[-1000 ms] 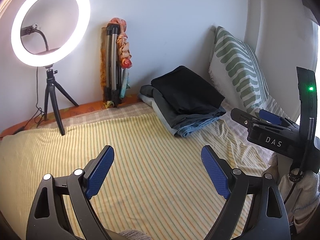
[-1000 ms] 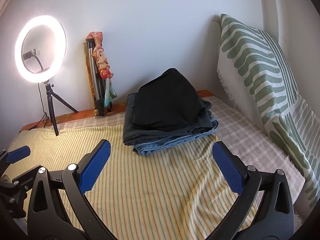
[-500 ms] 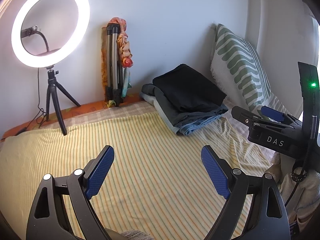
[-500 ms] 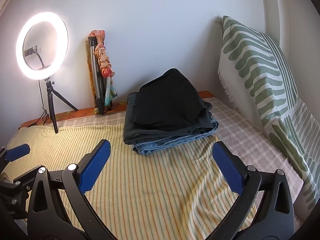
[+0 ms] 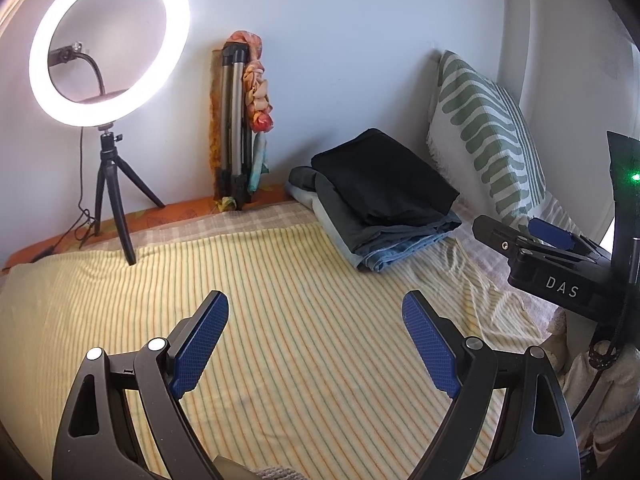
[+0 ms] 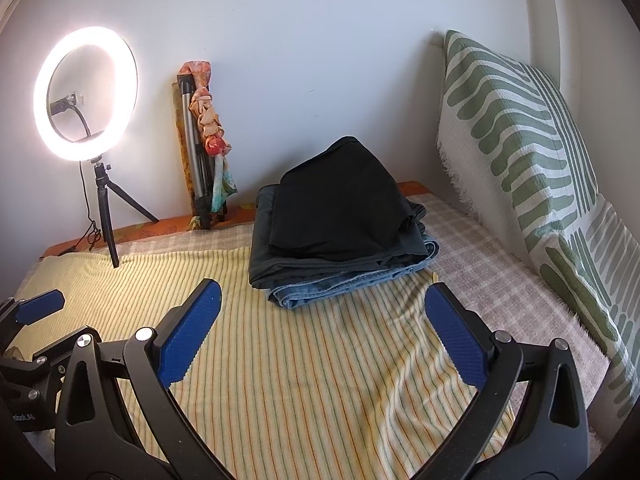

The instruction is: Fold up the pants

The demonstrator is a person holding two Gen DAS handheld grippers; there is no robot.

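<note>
A stack of folded pants [image 6: 340, 232] lies at the far side of the bed, close to the wall: a black pair on top, a dark grey pair under it, and blue jeans at the bottom, their hem edge sticking out toward the cameras. The stack rests where the yellow striped sheet [image 6: 304, 380] meets a pale checked cover [image 6: 492, 272], and the sheet is wrinkled just in front of it. The right gripper [image 6: 322, 334] hangs above the sheet, short of the stack, its jaws spread wide with nothing between the blue pads. The left gripper [image 5: 316, 346] is likewise held over the sheet, further from the stack, jaws wide apart and holding nothing. In the left wrist view the right gripper [image 5: 548, 248] shows from the side at the right edge, with a green light lit on it. A green-and-white patterned pillow [image 6: 520, 148] leans upright to the right of the stack. To the left of the stack, a folded tripod [image 6: 196, 152] with a colourful cloth [image 6: 210, 128] draped on it leans against the wall. Further left, a lit ring light [image 6: 86, 94] stands on a small black tripod.
</note>
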